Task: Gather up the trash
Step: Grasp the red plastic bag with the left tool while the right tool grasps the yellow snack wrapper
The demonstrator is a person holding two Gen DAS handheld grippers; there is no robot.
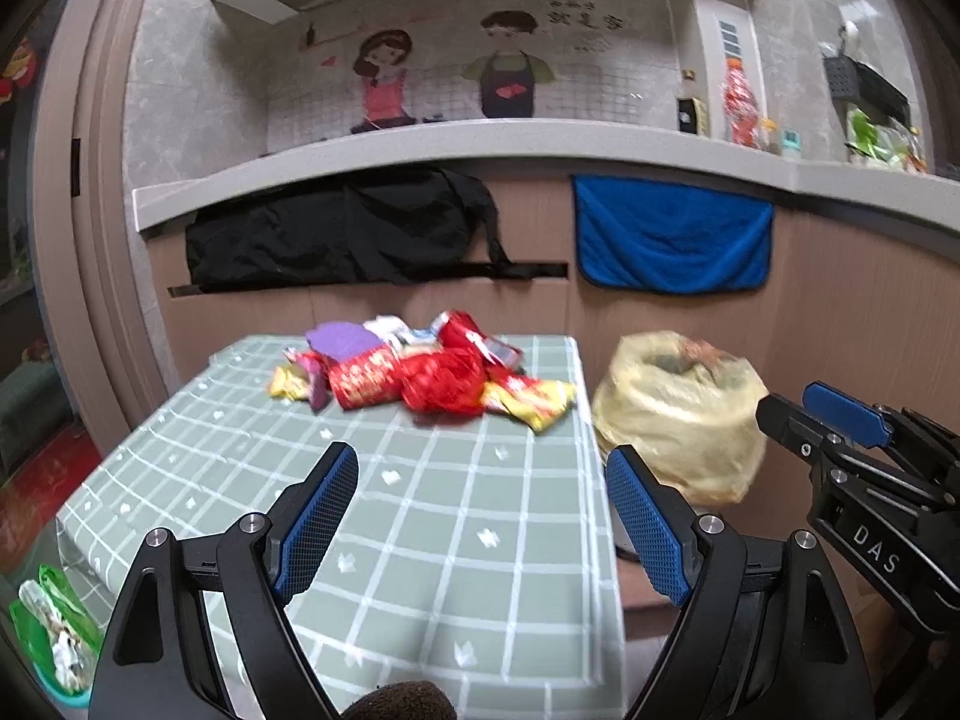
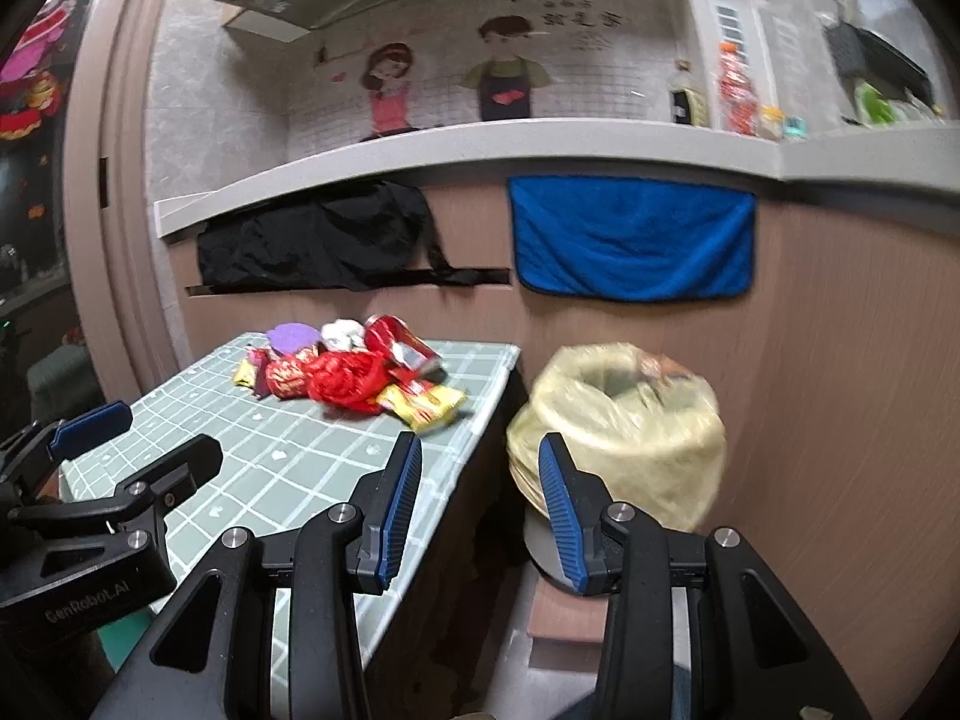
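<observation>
A heap of trash (image 1: 420, 375) lies at the far end of a green checked table (image 1: 384, 516): red and yellow wrappers, a purple piece, white paper. It also shows in the right wrist view (image 2: 354, 375). A bin lined with a yellow bag (image 1: 678, 414) stands on the floor right of the table, also in the right wrist view (image 2: 618, 426). My left gripper (image 1: 480, 516) is open and empty over the table's near part. My right gripper (image 2: 480, 510) is open and empty, near the table's right edge, short of the bin.
A counter (image 1: 480, 144) runs behind the table, with a black cloth (image 1: 342, 234) and a blue towel (image 1: 672, 234) hanging from it. Bottles and bags stand at its right end. A green bag of litter (image 1: 54, 630) lies at the lower left.
</observation>
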